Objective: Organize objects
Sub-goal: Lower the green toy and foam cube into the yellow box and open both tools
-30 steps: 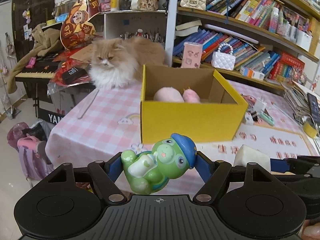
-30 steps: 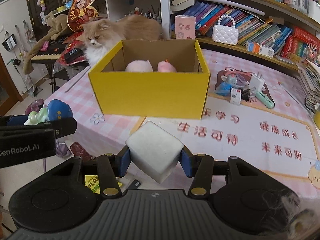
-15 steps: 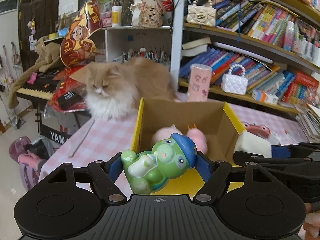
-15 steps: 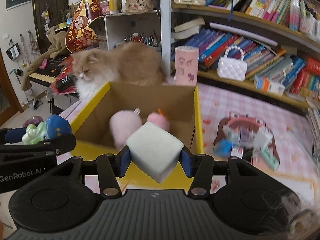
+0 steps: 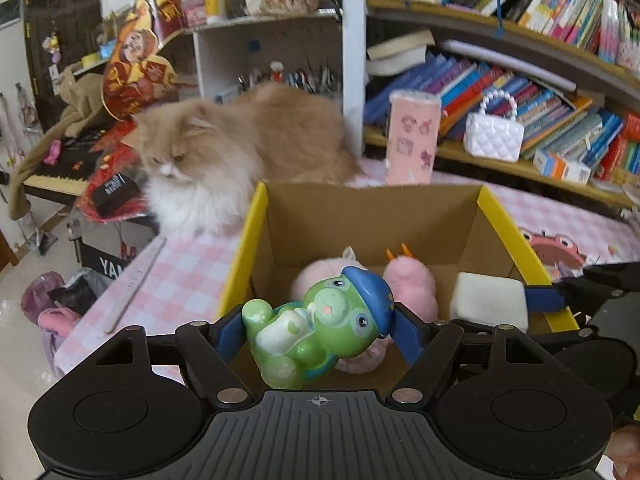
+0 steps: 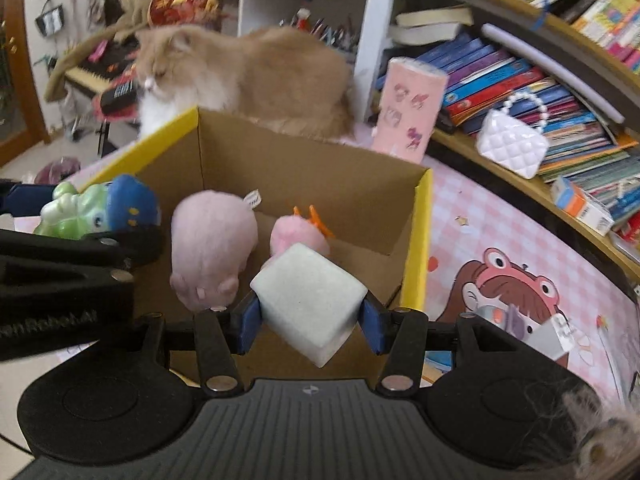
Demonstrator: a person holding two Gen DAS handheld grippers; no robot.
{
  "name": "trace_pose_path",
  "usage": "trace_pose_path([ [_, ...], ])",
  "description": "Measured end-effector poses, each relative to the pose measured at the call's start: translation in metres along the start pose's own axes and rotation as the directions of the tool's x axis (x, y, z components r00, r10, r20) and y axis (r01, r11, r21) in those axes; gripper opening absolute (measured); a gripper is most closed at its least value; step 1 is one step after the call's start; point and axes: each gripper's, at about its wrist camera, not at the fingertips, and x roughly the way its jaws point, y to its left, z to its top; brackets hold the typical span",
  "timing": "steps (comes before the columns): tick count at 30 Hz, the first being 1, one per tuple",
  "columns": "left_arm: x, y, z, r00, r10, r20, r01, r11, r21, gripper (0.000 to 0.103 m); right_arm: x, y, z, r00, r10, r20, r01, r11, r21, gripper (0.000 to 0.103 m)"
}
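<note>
My left gripper is shut on a green toy turtle with a blue cap and holds it over the near left part of the open yellow cardboard box. My right gripper is shut on a white foam cube and holds it over the box's right part. The cube also shows in the left wrist view, and the turtle in the right wrist view. Two pink plush toys lie inside the box.
A fluffy orange and white cat sits on the pink checked tablecloth just behind the box. A pink carton, a white purse and shelves of books stand behind. A cartoon mat lies right of the box.
Both grippers have moved forward and up from in front of the box to above its open top, each still holding its object. The cat has lowered its head.
</note>
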Motion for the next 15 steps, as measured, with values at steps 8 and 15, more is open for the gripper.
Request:
trace_pose_path([
  [8, 0.003, 0.000, 0.003, 1.000, -0.005, -0.010, 0.005, 1.000, -0.002, 0.082, 0.003, -0.002, 0.001, 1.000, 0.008, -0.007, -0.008, 1.000, -0.007, 0.054],
  [15, -0.034, 0.008, 0.012, 0.996, -0.012, 0.094, 0.015, 1.000, -0.027, 0.092, -0.025, -0.005, 0.001, 0.998, -0.002, 0.066, -0.001, 0.999, 0.039, 0.068],
])
